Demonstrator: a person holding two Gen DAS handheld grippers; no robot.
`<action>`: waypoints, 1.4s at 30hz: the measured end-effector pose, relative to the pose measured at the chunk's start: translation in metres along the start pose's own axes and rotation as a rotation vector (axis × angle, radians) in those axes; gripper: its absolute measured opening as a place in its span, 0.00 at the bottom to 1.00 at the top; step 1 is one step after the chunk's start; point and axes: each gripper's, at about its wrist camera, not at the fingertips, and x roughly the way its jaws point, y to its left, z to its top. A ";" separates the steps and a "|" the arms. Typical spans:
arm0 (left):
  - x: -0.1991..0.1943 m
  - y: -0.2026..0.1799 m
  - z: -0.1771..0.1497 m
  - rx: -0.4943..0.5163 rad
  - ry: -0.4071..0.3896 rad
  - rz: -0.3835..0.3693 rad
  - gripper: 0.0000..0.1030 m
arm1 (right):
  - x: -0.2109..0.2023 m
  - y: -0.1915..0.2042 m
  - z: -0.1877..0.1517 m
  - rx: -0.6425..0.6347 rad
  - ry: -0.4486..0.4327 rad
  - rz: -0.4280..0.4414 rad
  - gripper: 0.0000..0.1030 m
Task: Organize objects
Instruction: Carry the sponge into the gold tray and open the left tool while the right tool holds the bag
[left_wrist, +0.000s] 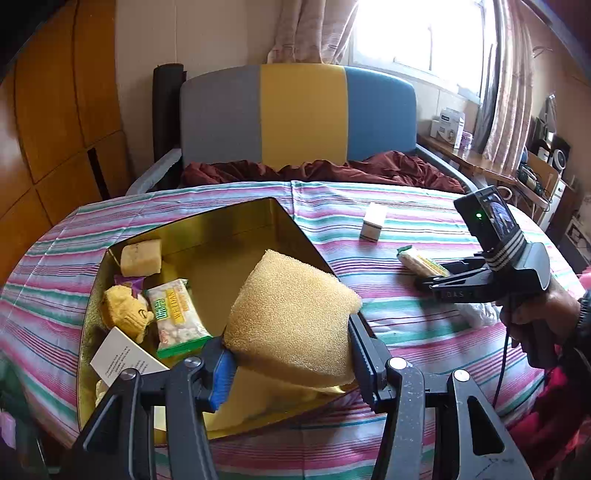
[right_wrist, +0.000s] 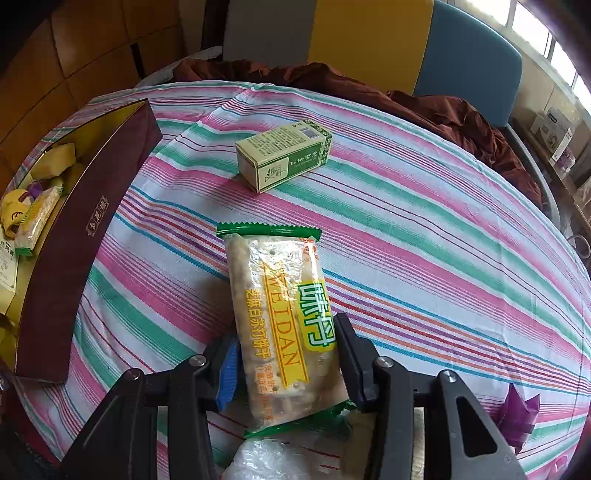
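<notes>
My left gripper (left_wrist: 288, 343) is shut on a yellow sponge (left_wrist: 291, 306), held tilted over the open gold-lined tin box (left_wrist: 221, 236). Inside the tin lie a cracker packet (left_wrist: 173, 317), yellow wrapped snacks (left_wrist: 142, 256) and a white card (left_wrist: 122, 360). My right gripper (right_wrist: 286, 339) is shut on a green and yellow cracker packet (right_wrist: 273, 280), just above the striped tablecloth. The left wrist view shows that right gripper (left_wrist: 432, 277) to the right of the tin, a hand (left_wrist: 535, 314) on its handle. The tin's maroon outer wall (right_wrist: 85, 221) stands to the left of the packet.
A small green carton (right_wrist: 284, 155) lies on its side on the striped cloth beyond the packet. A purple wrapper (right_wrist: 521, 413) and a clear plastic wrap (right_wrist: 280, 461) lie near the front edge. A grey, yellow and blue chair back (left_wrist: 303, 114) with dark red cloth stands behind the table.
</notes>
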 end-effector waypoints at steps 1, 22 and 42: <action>-0.001 0.002 0.000 -0.005 0.001 0.004 0.53 | 0.000 0.000 0.000 -0.001 -0.001 -0.002 0.45; 0.022 0.052 0.012 -0.101 0.052 0.077 0.54 | -0.002 0.009 -0.001 -0.049 -0.013 -0.052 0.44; 0.059 0.128 0.051 -0.334 0.149 -0.016 0.54 | -0.004 0.012 -0.002 -0.083 -0.016 -0.078 0.44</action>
